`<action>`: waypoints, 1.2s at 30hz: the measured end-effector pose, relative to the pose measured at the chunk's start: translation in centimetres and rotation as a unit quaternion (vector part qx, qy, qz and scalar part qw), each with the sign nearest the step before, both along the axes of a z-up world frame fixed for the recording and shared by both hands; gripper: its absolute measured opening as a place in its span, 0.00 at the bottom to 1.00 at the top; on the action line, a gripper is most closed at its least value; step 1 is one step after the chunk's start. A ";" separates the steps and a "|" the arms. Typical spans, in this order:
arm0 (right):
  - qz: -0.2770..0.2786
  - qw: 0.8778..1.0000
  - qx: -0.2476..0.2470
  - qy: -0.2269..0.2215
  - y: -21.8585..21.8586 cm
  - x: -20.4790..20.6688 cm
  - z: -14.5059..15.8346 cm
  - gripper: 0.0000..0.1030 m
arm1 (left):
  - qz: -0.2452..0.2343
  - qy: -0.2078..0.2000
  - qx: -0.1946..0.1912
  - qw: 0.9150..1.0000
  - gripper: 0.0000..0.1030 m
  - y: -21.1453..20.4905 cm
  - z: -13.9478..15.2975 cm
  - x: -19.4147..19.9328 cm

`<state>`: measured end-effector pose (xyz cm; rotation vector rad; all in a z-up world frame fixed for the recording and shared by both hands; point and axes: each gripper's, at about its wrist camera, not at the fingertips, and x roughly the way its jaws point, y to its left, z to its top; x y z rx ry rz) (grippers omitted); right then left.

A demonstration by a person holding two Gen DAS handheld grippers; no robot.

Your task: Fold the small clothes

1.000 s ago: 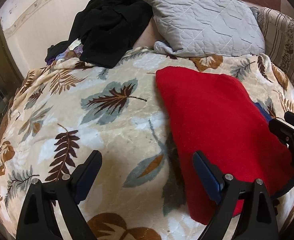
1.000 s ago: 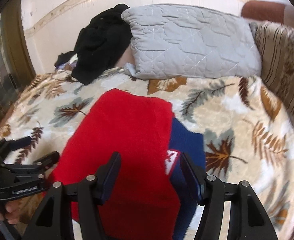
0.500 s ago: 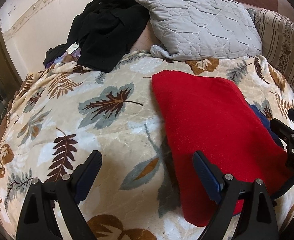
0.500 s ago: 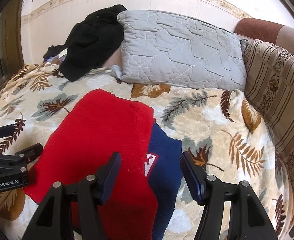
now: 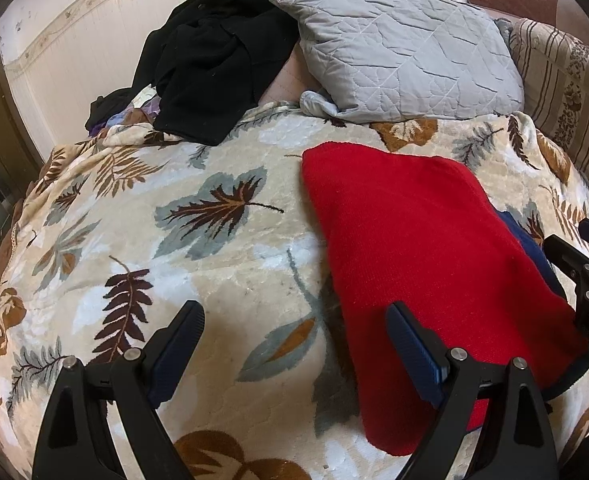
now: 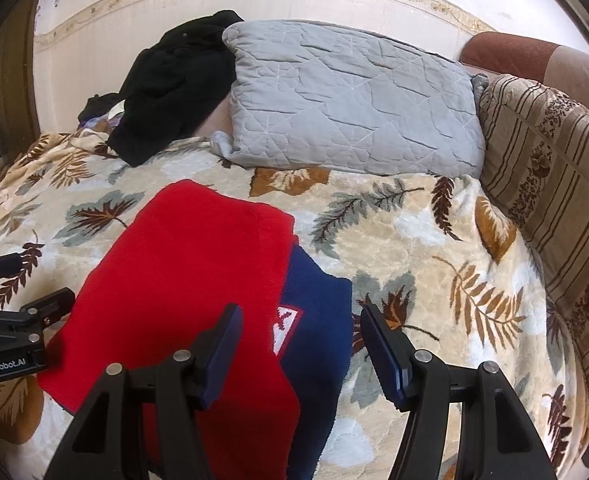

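A small red and navy knit garment point(image 5: 422, 248) lies folded flat on the leaf-print blanket point(image 5: 198, 240); in the right wrist view the garment point(image 6: 190, 288) shows a navy part with a white and red badge point(image 6: 286, 328). My left gripper point(image 5: 294, 336) is open and empty, hovering above the garment's left edge. My right gripper point(image 6: 300, 340) is open and empty above the garment's navy side. Each gripper shows at the edge of the other's view.
A grey quilted pillow point(image 5: 402, 48) and a heap of black clothes point(image 5: 214, 68) lie at the head of the bed. A striped brown cushion point(image 6: 550, 184) lines the right side. A wall point(image 6: 134, 4) stands behind.
Both grippers have drawn back and lifted slightly from the garment. Both stay open. The garment has not moved.
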<state>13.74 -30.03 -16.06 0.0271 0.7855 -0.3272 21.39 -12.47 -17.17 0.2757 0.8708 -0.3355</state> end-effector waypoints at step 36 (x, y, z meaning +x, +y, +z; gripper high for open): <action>-0.010 1.000 -0.024 -0.006 -0.4 -0.5 0.3 0.64 | -0.013 -0.002 -0.012 1.000 0.90 -0.9 0.6 -0.6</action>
